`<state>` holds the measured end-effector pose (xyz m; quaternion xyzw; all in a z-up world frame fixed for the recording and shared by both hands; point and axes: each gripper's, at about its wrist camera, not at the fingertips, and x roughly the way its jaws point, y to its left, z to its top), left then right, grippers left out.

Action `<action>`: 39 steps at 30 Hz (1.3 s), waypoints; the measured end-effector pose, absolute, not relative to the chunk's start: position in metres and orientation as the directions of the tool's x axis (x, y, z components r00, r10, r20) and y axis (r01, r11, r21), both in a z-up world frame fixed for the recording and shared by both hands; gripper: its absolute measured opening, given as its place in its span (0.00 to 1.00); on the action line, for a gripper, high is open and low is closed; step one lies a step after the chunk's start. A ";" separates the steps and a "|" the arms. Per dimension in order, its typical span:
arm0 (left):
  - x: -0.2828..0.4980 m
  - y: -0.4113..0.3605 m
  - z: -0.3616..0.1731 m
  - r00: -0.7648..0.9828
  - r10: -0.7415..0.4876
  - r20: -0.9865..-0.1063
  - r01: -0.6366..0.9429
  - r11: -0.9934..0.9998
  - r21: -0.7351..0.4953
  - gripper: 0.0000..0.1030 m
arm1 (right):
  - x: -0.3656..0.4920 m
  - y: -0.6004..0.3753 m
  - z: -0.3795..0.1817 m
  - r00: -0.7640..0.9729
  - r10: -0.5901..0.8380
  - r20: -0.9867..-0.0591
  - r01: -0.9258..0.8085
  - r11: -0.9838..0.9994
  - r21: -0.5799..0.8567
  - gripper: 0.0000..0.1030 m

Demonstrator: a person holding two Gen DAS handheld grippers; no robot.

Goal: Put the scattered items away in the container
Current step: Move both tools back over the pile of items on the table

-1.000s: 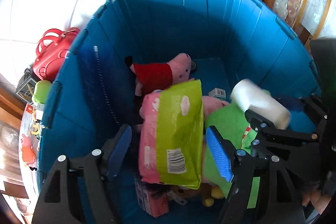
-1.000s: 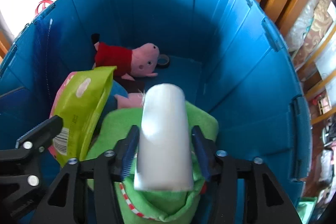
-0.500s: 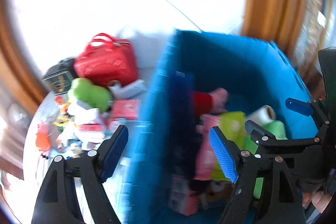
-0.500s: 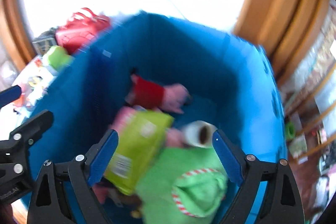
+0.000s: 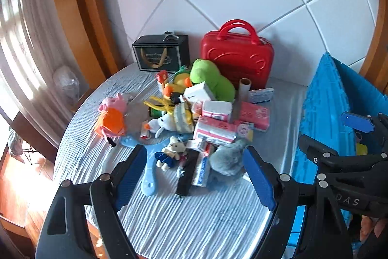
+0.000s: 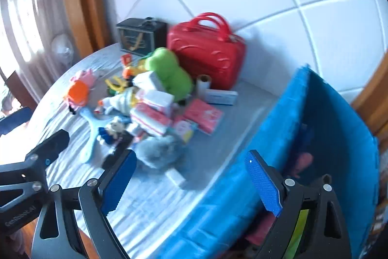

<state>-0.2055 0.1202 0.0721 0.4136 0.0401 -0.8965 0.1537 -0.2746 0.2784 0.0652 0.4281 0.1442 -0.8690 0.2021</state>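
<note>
Right tool (image 5: 349, 140) body: "DAS"; left tool (image 6: 34, 154): "GenRobot.AI"

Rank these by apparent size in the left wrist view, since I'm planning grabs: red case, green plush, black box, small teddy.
1. red case
2. green plush and black box: look alike; the box sits farther back, so unranked
3. small teddy

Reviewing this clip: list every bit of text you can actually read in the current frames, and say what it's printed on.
"DAS": partial lettering on the right tool body, seen in the left wrist view.
"GenRobot.AI": on the left tool body, seen in the right wrist view; blurred, so approximate.
Printing on the tissue packs, the boxes and the black gift box: too small or blurred to read.
</note>
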 end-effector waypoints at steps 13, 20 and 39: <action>-0.196 -0.019 -0.003 -0.563 -0.180 -0.806 0.221 -0.973 0.063 0.79 | -0.272 0.125 -0.016 -0.445 -0.231 -0.865 0.469 -0.883 -0.005 0.89; -0.215 -0.036 -0.068 -0.503 -0.077 -0.861 0.134 -0.991 0.010 0.79 | -0.272 0.113 -0.077 -0.384 -0.175 -0.907 0.370 -0.929 0.022 0.91; -0.298 -0.006 -0.196 -0.358 -0.035 -0.933 0.050 -0.999 0.019 0.68 | -0.343 0.171 -0.169 -0.311 -0.149 -0.939 0.235 -0.969 0.076 0.92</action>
